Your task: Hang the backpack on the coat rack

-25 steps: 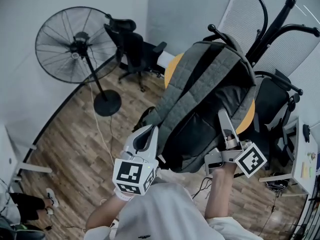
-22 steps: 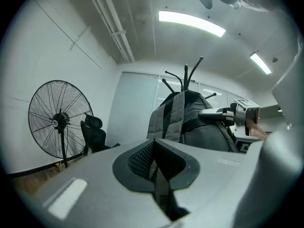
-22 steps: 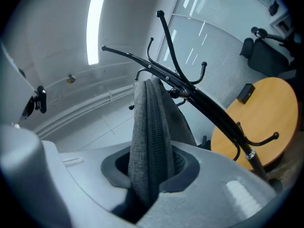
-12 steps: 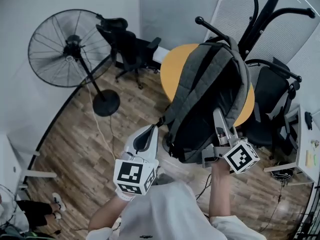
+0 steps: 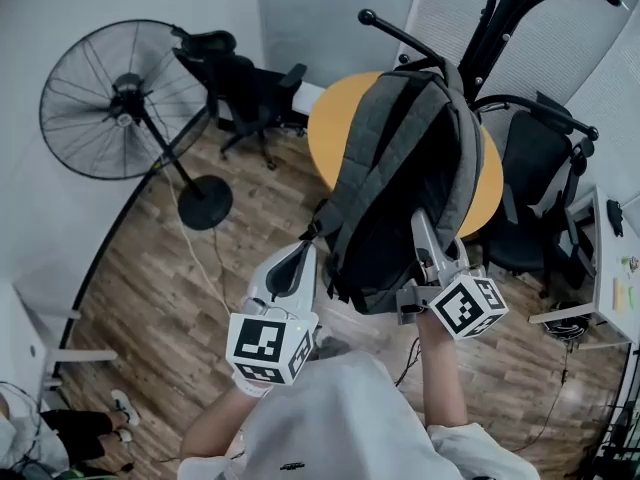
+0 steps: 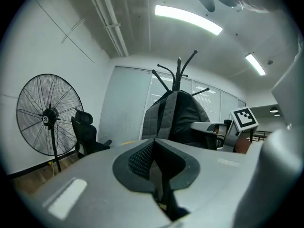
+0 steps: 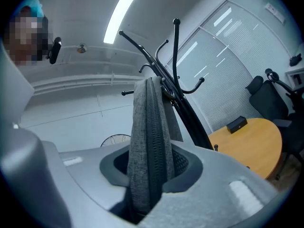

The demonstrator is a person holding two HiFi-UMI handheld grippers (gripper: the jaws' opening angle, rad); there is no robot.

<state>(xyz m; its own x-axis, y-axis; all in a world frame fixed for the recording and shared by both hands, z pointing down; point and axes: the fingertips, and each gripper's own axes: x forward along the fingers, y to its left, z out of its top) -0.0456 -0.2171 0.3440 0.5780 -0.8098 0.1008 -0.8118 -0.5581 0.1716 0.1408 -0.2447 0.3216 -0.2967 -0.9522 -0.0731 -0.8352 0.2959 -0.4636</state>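
The grey backpack [image 5: 400, 168] hangs by its top from a hook of the black coat rack [image 5: 497, 23], over the edge of the orange table. My right gripper [image 5: 428, 240] is at the bag's lower right side. A grey zippered strap [image 7: 149, 137] runs up between its jaws, which have just been opening; a dark gap shows beside the strap, so the right gripper [image 7: 149, 172] is open around it. My left gripper [image 5: 292, 265] hovers shut and empty just left of the bag's bottom. From the left gripper [image 6: 154, 163] view, the backpack [image 6: 175, 113] and the rack [image 6: 178, 75] stand ahead.
A big standing fan [image 5: 120, 98] and a black office chair [image 5: 235, 73] stand at the left. The round orange table [image 5: 330, 133] is behind the bag, another black chair [image 5: 530, 193] to its right, and a desk edge [image 5: 612, 288] at far right. A person's legs [image 5: 60, 433] show bottom left.
My right gripper has come down along the bag and rolled, its marker cube turning. The backpack now hangs straighter and narrower from the hook. The left gripper has barely shifted.
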